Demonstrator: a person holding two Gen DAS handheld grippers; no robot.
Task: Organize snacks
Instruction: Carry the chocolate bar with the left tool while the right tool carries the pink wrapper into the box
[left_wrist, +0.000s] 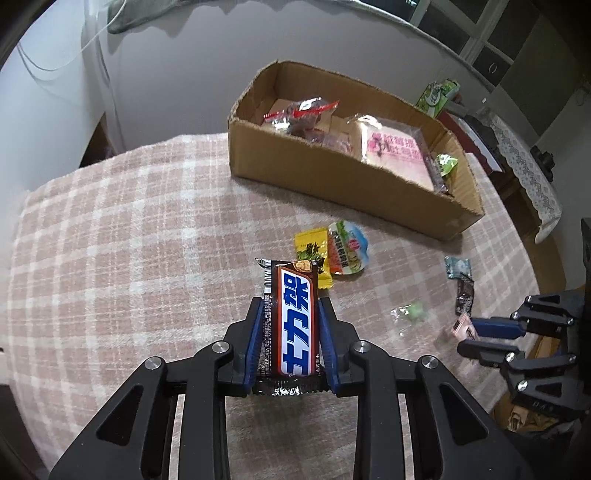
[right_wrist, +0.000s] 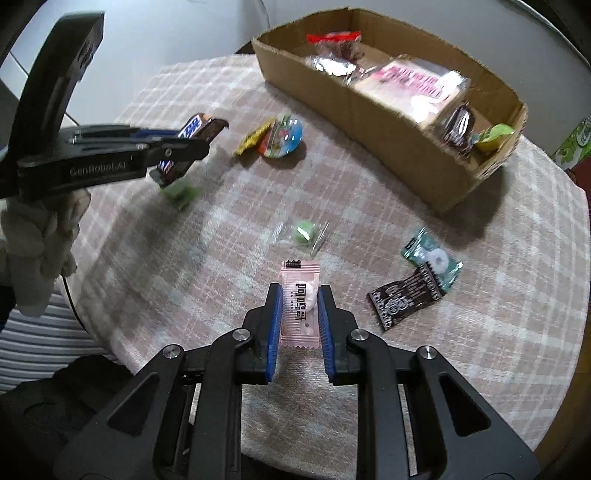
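We find the open brown cardboard box (left_wrist: 343, 173) at the far side of the pink plaid tablecloth (left_wrist: 129, 240); before it lie the round foil-lidded cup (left_wrist: 347, 247) and, touching its left, the yellow sachet (left_wrist: 312, 254).

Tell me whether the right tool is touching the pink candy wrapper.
Touching. The right wrist view shows the right tool with both blue pads pressed against the sides of the pink candy wrapper, no gap on either side.
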